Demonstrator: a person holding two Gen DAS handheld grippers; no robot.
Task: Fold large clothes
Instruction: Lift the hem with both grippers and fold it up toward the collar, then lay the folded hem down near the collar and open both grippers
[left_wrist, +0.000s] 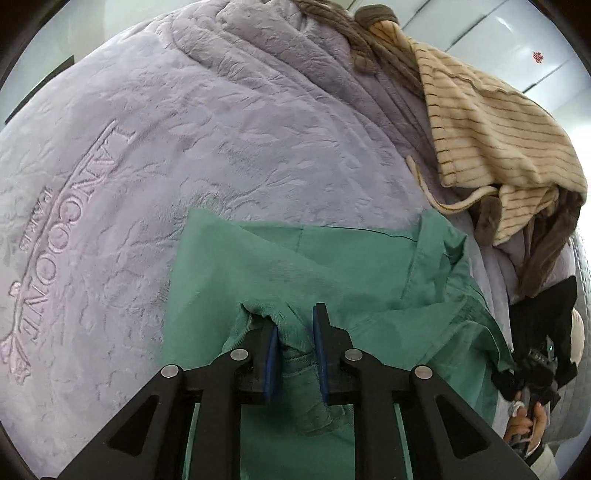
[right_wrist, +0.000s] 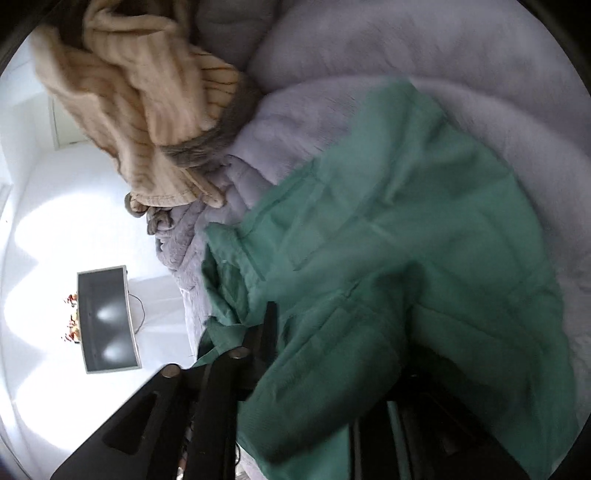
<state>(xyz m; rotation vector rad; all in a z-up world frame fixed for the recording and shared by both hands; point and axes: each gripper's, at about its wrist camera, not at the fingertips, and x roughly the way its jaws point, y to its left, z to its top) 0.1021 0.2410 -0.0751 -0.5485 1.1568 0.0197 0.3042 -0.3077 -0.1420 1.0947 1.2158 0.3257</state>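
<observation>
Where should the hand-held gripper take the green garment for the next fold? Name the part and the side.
Grip the straight seamed edge of the green garment, at its far side in the left wrist view, probably near a corner. Come from the bare lavender blanket side: the edge lies flat and exposed there, while the striped beige garment crowds the other side.

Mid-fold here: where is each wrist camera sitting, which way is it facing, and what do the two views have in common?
Left wrist: sits on the left gripper, looking steeply down at the green garment on the lilac blanket; both fingers show, green cloth between them; a hand shows at far right.
Right wrist: sits on the right gripper, facing down across the same green garment; one finger shows, the other hidden under cloth; blurred.
Shared: green garment, lilac blanket, striped beige garment.
</observation>
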